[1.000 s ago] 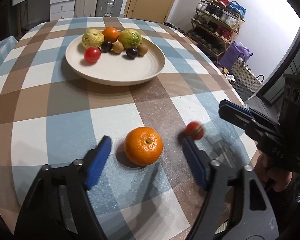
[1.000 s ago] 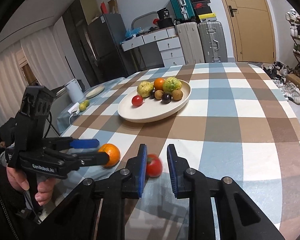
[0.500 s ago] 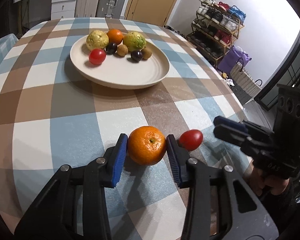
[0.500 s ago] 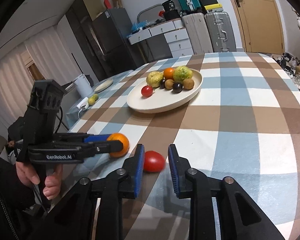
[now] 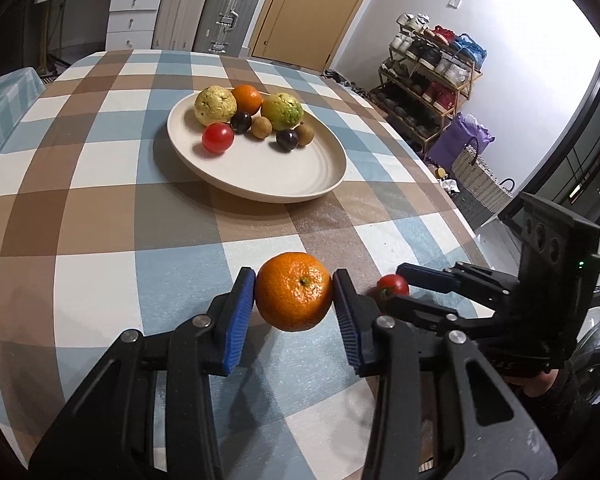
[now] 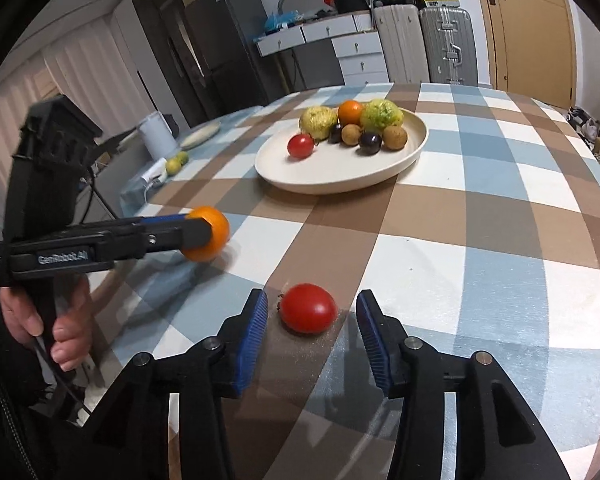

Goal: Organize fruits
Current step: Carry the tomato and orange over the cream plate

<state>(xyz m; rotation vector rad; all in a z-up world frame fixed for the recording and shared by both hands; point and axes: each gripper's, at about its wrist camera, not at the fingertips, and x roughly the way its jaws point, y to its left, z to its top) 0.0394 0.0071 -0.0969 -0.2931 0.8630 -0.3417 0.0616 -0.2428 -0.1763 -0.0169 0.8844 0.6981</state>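
My left gripper (image 5: 293, 300) is shut on an orange mandarin (image 5: 293, 297) and holds it just above the checked tablecloth; it also shows in the right wrist view (image 6: 208, 233). My right gripper (image 6: 311, 320) is open, its blue pads either side of a red tomato (image 6: 308, 314) lying on the cloth, not touching it. The tomato (image 5: 392, 286) shows partly hidden in the left wrist view. A cream plate (image 5: 292, 176) farther back holds several fruits, including a red tomato (image 5: 218, 138) and an orange (image 5: 248, 98).
The round table's edge (image 5: 452, 200) curves close on the right. A shoe rack (image 5: 432, 76) and wicker basket (image 5: 480, 180) stand beyond it. A white cup (image 6: 156, 136) and small green fruits (image 6: 176, 164) sit on a side surface at left.
My left gripper closed on the mandarin and lifted it slightly. My right gripper opened wider around the loose tomato, which has come to rest on the cloth.
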